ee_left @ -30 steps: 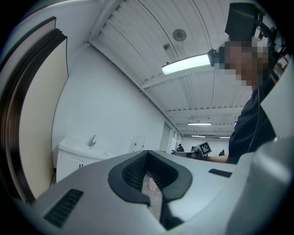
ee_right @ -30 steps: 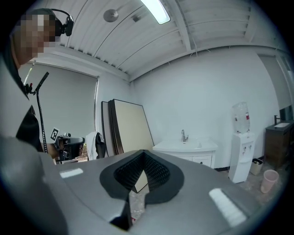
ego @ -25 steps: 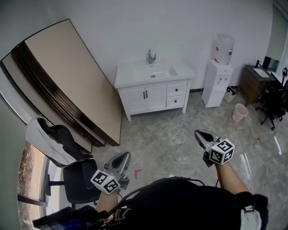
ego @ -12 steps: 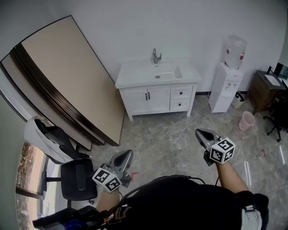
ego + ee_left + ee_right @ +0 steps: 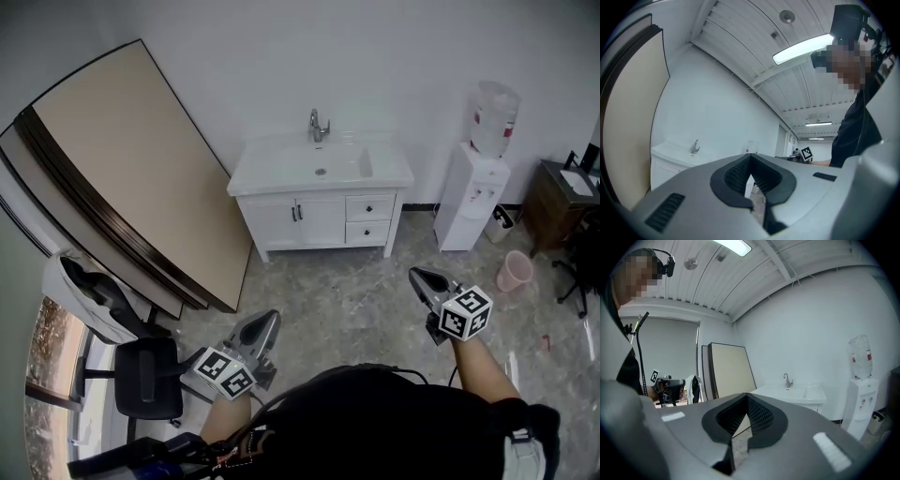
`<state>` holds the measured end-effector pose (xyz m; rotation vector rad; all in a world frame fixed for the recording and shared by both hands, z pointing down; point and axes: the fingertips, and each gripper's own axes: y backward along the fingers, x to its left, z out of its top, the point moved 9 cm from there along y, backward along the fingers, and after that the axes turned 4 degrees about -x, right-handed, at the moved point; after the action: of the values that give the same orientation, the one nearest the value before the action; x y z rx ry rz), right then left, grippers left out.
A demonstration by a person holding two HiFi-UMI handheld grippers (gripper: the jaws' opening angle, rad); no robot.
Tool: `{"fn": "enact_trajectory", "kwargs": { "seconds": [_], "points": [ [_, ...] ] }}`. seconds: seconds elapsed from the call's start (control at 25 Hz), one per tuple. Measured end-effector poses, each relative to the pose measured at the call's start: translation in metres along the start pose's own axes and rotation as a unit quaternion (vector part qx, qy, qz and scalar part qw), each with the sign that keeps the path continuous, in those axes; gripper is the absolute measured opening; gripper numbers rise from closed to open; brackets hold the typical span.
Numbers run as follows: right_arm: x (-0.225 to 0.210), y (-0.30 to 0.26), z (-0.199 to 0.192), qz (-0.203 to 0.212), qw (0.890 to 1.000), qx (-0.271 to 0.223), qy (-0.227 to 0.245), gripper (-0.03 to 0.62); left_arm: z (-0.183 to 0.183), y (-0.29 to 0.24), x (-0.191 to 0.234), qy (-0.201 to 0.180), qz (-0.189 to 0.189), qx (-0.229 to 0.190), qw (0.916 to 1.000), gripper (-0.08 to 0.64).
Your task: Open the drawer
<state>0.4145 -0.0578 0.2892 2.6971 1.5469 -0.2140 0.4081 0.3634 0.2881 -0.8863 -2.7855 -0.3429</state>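
Observation:
A white vanity cabinet (image 5: 309,218) with a sink and faucet stands against the far wall. Its two small drawers, upper (image 5: 370,208) and lower (image 5: 368,232), sit closed at its right side, beside two doors. My left gripper (image 5: 269,319) and right gripper (image 5: 418,276) are held out level over the floor, well short of the cabinet, both shut and empty. In the left gripper view the left gripper (image 5: 750,157) has its jaws together and the vanity (image 5: 665,164) is far off at the left. The right gripper (image 5: 746,396) is likewise shut, with the vanity (image 5: 799,397) ahead.
Large beige boards (image 5: 122,178) lean on the left wall. An office chair (image 5: 145,380) with a jacket (image 5: 80,291) stands at the lower left. A water dispenser (image 5: 483,183), a pink bin (image 5: 515,270) and a dark desk (image 5: 567,192) are at the right. Marbled floor lies ahead.
The person has walked toward the vanity, which now looks nearer and larger. Both grippers kept the same shut pose in front of the body.

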Motion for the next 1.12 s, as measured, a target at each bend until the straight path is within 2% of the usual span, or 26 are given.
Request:
{"fn": "enact_trajectory", "kwargs": {
  "seconds": [0.24,0.44,0.8,1.12],
  "points": [
    [-0.033,-0.009,0.002,-0.007,1.000,-0.001,-0.007,-0.002,0.001,-0.032,0.015,0.001,0.004,0.010,0.9999,-0.006],
    [-0.040,-0.030,-0.003,-0.028,1.000,-0.001,-0.008,-0.002,0.001,-0.049,0.046,0.000,-0.020,0.006,0.9998,-0.006],
    [-0.005,-0.123,0.016,-0.058,0.998,-0.004,0.008,-0.002,0.047,-0.058,0.159,-0.002,-0.059,0.004,0.9983,-0.006],
    [0.032,-0.231,0.025,-0.057,0.998,0.000,0.007,-0.002,0.083,-0.040,0.267,0.006,-0.056,0.008,0.9984,-0.006]
  ]
}}
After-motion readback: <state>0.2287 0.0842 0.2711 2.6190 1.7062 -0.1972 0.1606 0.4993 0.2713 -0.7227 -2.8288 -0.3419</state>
